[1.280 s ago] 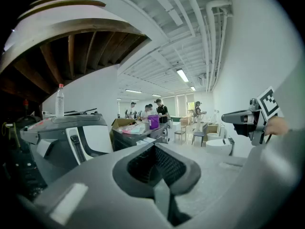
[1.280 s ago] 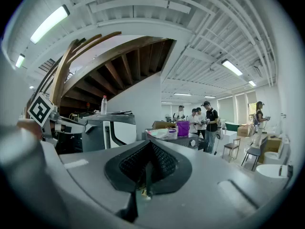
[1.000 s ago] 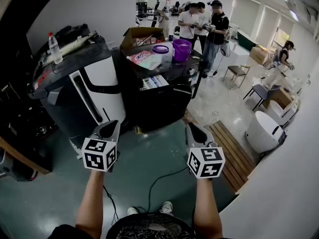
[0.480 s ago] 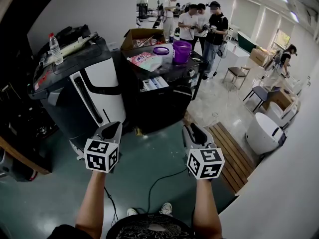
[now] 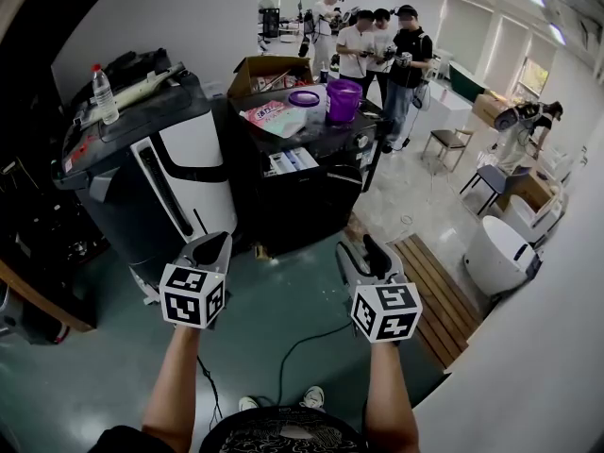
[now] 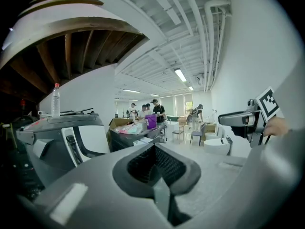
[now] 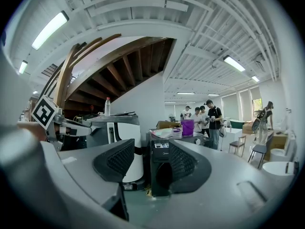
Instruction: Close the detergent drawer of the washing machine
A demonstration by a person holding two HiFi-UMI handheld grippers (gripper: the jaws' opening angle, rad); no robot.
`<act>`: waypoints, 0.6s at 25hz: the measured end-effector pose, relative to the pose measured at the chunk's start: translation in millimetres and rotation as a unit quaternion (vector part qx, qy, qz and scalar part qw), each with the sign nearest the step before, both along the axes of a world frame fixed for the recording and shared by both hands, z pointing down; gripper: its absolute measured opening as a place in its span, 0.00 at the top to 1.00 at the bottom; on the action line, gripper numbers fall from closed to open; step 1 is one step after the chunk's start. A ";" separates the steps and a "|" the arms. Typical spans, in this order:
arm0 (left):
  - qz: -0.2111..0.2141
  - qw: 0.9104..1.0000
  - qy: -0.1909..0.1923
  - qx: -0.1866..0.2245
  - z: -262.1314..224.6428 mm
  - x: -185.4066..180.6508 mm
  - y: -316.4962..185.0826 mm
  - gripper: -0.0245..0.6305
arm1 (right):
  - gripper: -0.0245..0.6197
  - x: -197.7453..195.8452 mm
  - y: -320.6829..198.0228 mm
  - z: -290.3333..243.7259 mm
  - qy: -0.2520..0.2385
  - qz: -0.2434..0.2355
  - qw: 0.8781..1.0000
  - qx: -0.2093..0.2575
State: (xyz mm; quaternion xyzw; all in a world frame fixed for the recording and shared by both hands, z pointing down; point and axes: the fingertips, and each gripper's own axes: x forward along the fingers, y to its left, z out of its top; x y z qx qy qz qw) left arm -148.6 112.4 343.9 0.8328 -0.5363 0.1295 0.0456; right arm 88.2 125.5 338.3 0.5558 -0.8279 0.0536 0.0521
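Note:
The black washing machine (image 5: 316, 192) stands ahead of me on the green floor. Its detergent drawer (image 5: 291, 159) appears to stick out at the top of the front, showing white and blue inside. Both grippers hang in the air well short of it, touching nothing. My left gripper (image 5: 209, 250) is shut, its pads (image 6: 155, 163) pressed together and empty. My right gripper (image 5: 361, 253) is open, and in the right gripper view the washing machine (image 7: 159, 175) shows through the gap between the jaws of that gripper (image 7: 147, 163).
A grey and white appliance (image 5: 160, 177) with a water bottle (image 5: 102, 92) stands left of the machine. A purple bucket (image 5: 343, 97) and a cardboard box (image 5: 269, 69) sit on top. Several people (image 5: 377, 45) stand behind. At the right are wooden slats (image 5: 434, 291).
My right gripper has opened its jaws and drifted slightly left. The left gripper has stayed almost still.

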 end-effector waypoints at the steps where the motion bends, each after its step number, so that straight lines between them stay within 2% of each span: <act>1: 0.000 1.000 0.000 0.000 0.9 0.4 -0.9 0.96 | 0.59 -0.4 -0.7 0.6 0.000 -0.001 1.000 0.001; 8: 0.002 1.000 0.001 0.000 1.3 7.4 -8.4 0.96 | 0.50 2.8 -7.2 3.6 0.003 -0.003 1.000 -0.001; 15: 0.002 1.000 0.001 -0.005 5.0 20.7 -19.9 0.96 | 0.35 10.2 -18.9 7.7 0.000 -0.011 1.000 -0.008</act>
